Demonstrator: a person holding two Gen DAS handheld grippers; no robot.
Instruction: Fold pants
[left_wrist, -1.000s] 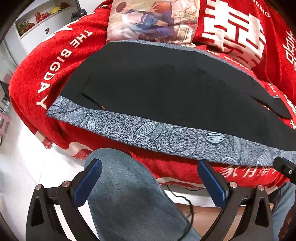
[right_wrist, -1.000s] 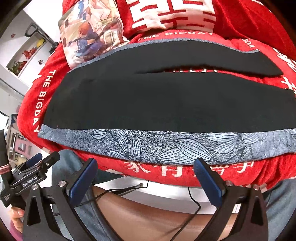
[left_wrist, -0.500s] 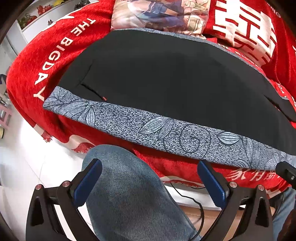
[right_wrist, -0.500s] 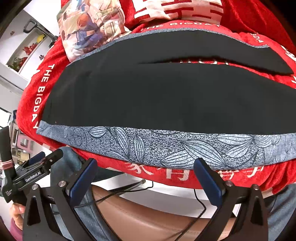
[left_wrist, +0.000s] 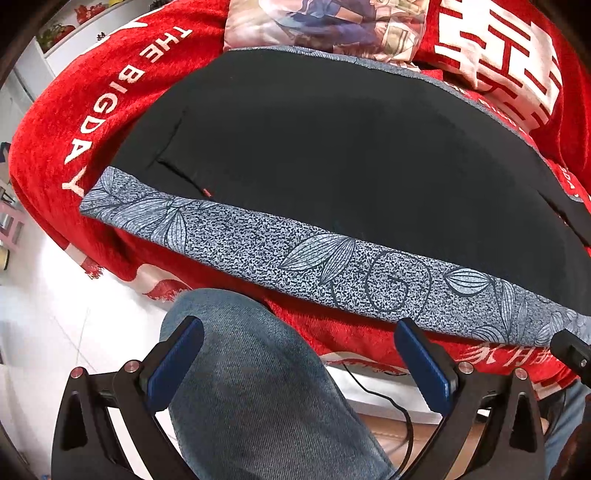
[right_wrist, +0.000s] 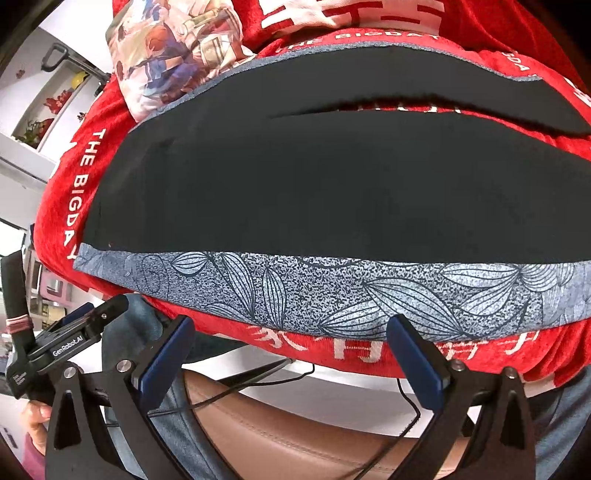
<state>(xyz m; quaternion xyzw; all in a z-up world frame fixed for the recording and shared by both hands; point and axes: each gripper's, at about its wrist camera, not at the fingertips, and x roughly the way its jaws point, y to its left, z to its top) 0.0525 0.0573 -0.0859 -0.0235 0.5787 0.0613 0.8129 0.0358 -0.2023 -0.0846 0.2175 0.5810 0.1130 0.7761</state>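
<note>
A pair of black pants (left_wrist: 332, 158) is seen spread flat on a red blanket (left_wrist: 92, 122) printed with white lettering, ahead of both hand-held grippers. The grey leaf-patterned side stripe (left_wrist: 295, 254) of the pants is laid along the blanket edge nearest the fingers. The left hand-held gripper (left_wrist: 299, 365) is held released, its blue-padded fingers (left_wrist: 177, 362) spread wide with nothing between them, and a knee in blue jeans (left_wrist: 258, 391) is framed directly below. The right hand-held gripper (right_wrist: 291, 362) is likewise held wide apart and empty, just short of the stripe (right_wrist: 332, 295), above a brown seat (right_wrist: 280, 435) crossed by a black cable (right_wrist: 410, 410). In the right wrist view the two legs of the pants (right_wrist: 314, 184) are shown parted by a narrow gap at the far side. A picture-printed pillow (right_wrist: 177, 55) is seen beyond the pants, touching their far edge.
</note>
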